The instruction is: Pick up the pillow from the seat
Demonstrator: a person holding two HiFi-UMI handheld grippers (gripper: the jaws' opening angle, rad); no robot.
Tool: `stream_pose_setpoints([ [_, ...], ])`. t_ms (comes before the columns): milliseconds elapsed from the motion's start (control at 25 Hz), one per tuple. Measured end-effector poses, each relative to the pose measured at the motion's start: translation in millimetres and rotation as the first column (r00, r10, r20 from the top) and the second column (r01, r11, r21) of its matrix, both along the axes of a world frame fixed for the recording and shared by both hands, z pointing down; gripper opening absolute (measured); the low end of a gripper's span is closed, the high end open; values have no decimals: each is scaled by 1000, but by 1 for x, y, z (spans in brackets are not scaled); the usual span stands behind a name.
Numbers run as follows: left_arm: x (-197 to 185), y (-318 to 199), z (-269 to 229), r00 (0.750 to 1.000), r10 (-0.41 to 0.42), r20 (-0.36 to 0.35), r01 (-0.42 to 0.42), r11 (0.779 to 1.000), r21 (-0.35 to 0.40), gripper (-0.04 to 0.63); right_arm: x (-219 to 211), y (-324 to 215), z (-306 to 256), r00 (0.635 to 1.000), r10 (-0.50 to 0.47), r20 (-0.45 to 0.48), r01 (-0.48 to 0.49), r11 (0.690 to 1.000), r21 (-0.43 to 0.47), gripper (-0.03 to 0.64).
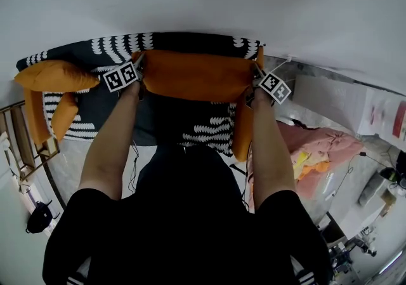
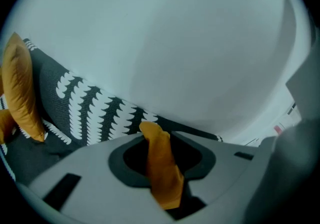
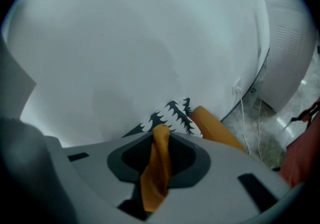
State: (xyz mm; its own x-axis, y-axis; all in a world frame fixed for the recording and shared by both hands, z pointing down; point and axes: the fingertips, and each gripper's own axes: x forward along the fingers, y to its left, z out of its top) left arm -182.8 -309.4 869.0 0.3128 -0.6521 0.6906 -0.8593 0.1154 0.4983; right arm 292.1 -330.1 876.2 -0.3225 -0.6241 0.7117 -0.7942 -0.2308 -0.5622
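Note:
A long orange pillow (image 1: 193,74) hangs stretched between my two grippers, in front of the sofa's backrest and above the seat. My left gripper (image 1: 137,75) is shut on the pillow's left corner, and my right gripper (image 1: 254,87) is shut on its right corner. In the left gripper view a strip of the orange pillow fabric (image 2: 161,168) is pinched between the jaws of the left gripper (image 2: 159,150). In the right gripper view another fold of the pillow (image 3: 156,168) is pinched the same way by the right gripper (image 3: 159,148).
The sofa (image 1: 120,46) has a black cover with white patterning. A second orange pillow (image 1: 54,75) lies at its left end. An orange armrest (image 3: 220,128) is at the right end. A wooden side stand (image 1: 22,144) is at left, pink cloth (image 1: 317,144) at right, and a white wall behind.

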Motion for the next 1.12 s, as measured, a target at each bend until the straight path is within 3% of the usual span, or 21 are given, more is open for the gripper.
stream_pose_setpoints([
  [760, -11, 30, -83, 1000, -26, -7, 26, 992, 123, 98, -13, 13, -87, 998, -31, 46, 25, 993, 118, 66],
  [1120, -2, 38, -138, 999, -25, -25, 30, 980, 195, 94, -5, 28, -137, 997, -77, -4, 77, 981, 177, 63],
])
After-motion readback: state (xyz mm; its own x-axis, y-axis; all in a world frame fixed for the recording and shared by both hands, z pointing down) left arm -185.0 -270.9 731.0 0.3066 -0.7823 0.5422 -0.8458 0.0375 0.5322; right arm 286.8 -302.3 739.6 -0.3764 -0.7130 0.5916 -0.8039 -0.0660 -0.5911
